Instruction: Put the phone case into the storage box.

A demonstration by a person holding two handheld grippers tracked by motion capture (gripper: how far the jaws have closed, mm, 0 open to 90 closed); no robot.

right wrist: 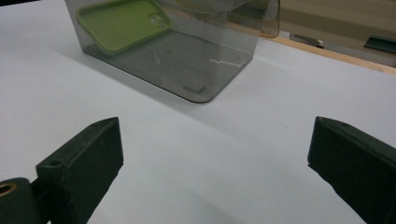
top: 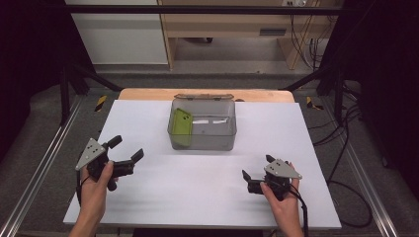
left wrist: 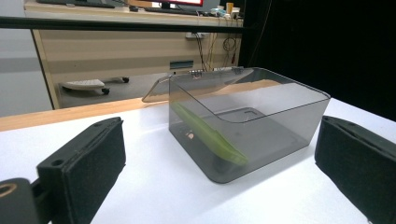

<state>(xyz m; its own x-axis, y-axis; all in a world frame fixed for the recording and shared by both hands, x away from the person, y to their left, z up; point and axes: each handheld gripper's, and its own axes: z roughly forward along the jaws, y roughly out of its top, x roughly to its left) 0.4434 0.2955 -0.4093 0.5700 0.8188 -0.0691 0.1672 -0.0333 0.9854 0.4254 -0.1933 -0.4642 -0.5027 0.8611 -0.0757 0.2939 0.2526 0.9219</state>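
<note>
Green phone case [top: 181, 127] leans inside the smoky box [top: 202, 143], partly veiled; both claws [top: 126, 150] [top: 256, 168] gape wide, empty.

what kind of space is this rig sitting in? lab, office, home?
Most likely a lab or data-collection workcell, not a home. A white table sits inside a black metal frame, cables hang by a wooden bench behind it, and a staged smoky plastic box holds a green phone case.

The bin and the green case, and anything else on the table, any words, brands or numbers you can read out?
None can be read.
Bin: smoky clear plastic, no lettering visible.
Green case: plain, no visible brand.
Grippers, left and right: no visible markings.
</note>
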